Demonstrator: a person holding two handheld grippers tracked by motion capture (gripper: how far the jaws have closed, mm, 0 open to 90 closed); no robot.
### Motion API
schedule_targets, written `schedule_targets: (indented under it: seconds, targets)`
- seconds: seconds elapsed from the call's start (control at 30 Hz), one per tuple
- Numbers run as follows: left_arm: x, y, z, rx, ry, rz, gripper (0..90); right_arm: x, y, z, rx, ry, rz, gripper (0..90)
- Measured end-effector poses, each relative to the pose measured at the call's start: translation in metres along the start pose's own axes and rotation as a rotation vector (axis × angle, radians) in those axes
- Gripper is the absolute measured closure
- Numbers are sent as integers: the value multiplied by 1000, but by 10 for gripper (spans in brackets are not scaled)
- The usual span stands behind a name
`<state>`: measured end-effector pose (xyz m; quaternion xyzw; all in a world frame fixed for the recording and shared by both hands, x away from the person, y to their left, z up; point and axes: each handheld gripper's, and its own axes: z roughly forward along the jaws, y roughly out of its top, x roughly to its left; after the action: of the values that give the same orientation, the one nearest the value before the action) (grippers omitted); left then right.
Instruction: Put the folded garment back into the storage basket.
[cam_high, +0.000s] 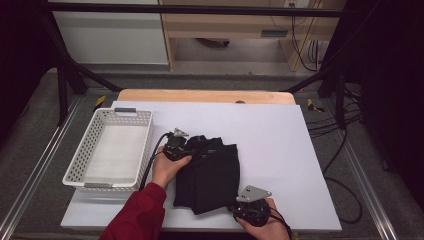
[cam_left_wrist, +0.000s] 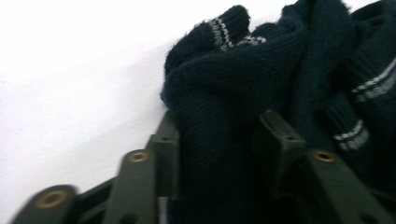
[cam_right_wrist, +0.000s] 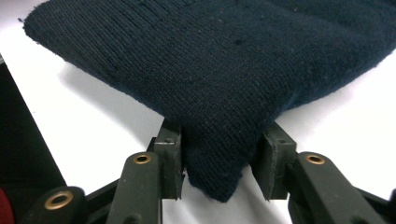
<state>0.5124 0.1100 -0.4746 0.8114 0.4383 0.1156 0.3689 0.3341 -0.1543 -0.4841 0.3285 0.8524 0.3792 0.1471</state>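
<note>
A folded dark navy knit garment with thin pale stripes on its cuffs lies on the white board. My left gripper is at the garment's far left corner. In the left gripper view its jaws press a thick fold of the knit from both sides. My right gripper is at the near right corner. In the right gripper view it is shut on a hanging corner of the garment, which sags between the pads just above the board.
An empty white perforated basket stands on the board to the left of the garment. A wooden table edge shows beyond the board. Black frame posts and cables flank the table. A red sleeve enters at the bottom.
</note>
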Motion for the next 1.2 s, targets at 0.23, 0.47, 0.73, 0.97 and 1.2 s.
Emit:
schedule_targets:
  seconds: [0.23, 0.47, 0.73, 0.97, 1.2]
  targets:
    - [-6, 1, 0, 1, 4, 20, 725, 0, 3, -2, -25, -10, -10, 679]
    - [-11, 11, -10, -3, 19, 19, 768, -1, 7, -8, -64, -8, -21, 732]
    - [-31, 28, -34, -50, -2, 86, 773, -1, 16, -18, -88, -19, -28, 752]
    - [-42, 39, -44, -57, -23, 116, 773, -6, 21, -27, -86, -3, -3, 757]
    - [-49, 50, -53, -65, -31, 145, 773, -13, 32, -34, -85, 9, -9, 759]
